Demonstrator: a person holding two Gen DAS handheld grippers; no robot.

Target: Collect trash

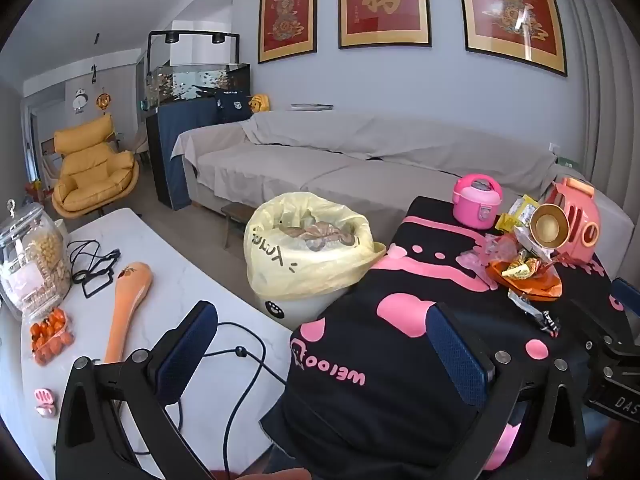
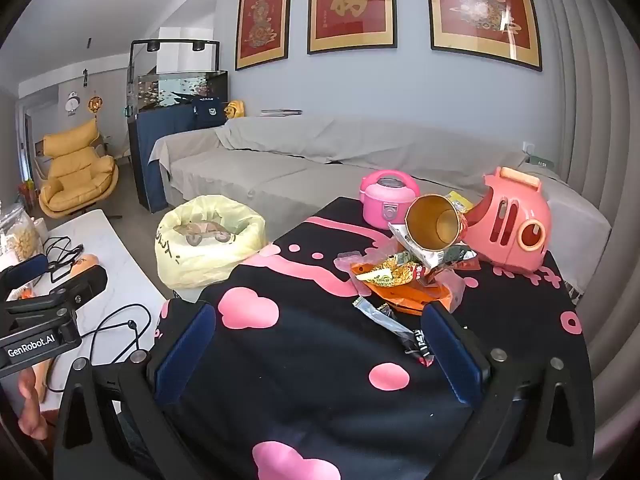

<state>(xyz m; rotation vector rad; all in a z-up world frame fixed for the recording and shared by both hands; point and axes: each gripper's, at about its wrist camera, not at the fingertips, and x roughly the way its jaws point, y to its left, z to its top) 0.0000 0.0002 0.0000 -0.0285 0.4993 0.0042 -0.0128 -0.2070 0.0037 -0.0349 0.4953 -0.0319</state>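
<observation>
A heap of trash lies on the black and pink cloth (image 2: 304, 364): an orange wrapper (image 2: 404, 290), a gold paper cup (image 2: 434, 222) tipped on its side, and a dark foil packet (image 2: 394, 330). A bin lined with a yellow bag (image 2: 208, 240) stands on the floor left of the cloth. My right gripper (image 2: 320, 350) is open over the cloth, short of the foil packet, holding nothing. My left gripper (image 1: 326, 354) is open above the cloth's near left corner, with the bin (image 1: 304, 252) ahead and the trash heap (image 1: 524, 276) to its right.
A pink toy cooker (image 2: 388, 198) and a pink toy helmet (image 2: 516, 224) stand behind the trash. The white table (image 1: 192, 280) at left carries a glass jar (image 1: 30, 260), tomatoes (image 1: 50, 334), an orange spoon (image 1: 128, 304) and cables. A grey sofa (image 2: 320, 160) runs behind.
</observation>
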